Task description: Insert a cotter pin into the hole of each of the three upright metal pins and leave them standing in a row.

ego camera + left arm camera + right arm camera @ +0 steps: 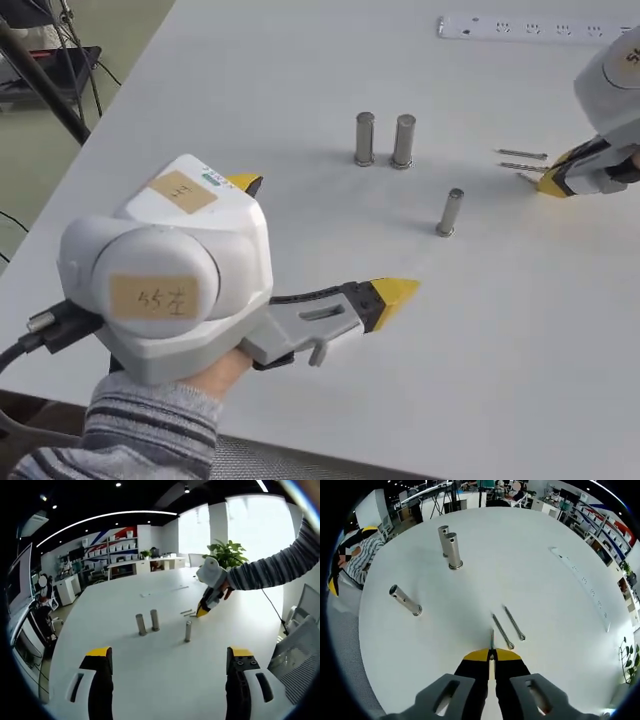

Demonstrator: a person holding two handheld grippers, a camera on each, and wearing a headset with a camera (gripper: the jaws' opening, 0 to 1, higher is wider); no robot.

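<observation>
fig. pick-up of a cotter pin at the bench.

the right gripper (491,654) has its jaws shut on the near end of one cotter pin (491,639), which points straight ahead along the jaws. whether it has left the surface cannot be told. holding it by the end leaves most of its length free, which is probably what threading it through a hole calls for. a second cotter pin (503,631) and a third cotter pin (514,623) lie flat just beside it, roughly parallel and within easy reach for the later rounds.

the three metal pins stand upright, well apart from the cotter pins. the first metal pin (365,138) and second metal pin (403,141) stand close together. the third metal pin (451,212) stands alone, nearer the person and out of line with them. no cotter pin passes through any of them, so the task looks barely begun.

the left gripper (170,652) is held low over the near part of the bench, jaws wide apart and empty, facing the metal pins. it is probably waiting to steady one.

the bench (300,80) is plain white and matt, with a power strip (530,28) along its far side. the left gripper view shows an open office beyond, with white shelving (107,550), a potted plant (227,555) and bright windows.
</observation>
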